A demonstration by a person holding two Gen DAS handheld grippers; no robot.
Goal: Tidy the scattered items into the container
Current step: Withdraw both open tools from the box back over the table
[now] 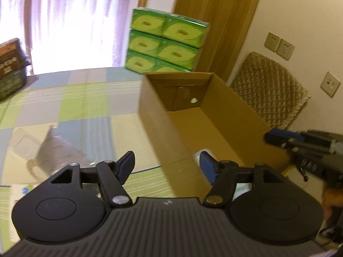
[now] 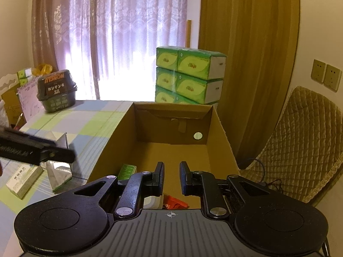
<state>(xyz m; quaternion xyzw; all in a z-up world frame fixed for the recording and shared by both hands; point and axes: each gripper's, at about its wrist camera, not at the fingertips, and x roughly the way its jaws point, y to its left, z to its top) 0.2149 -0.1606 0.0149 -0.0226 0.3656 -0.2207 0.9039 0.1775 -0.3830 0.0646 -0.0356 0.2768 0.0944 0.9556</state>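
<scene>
Left tool [image 1: 167,167] spread wide and empty above the near corner of the cardboard box [image 2: 223,128] on the checked bench [image 2: 90,120]. Right tool [image 2: 172,176] narrowly parted, gripping nothing, over the box's open top. Inside, at the near end: a green carton [image 2: 127,171] and a red packet [image 2: 175,203]. Outside, left of the box: a silver pouch [image 2: 59,171] and a white carton [image 2: 24,181].

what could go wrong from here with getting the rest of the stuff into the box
The left gripper is open beside the cardboard box wall; swinging toward the foil pouch or the white carton could bump the box. The pouch is crinkled and may slip from the fingers. The right gripper, open and empty above the box, could collide with the left near the rim.
</scene>
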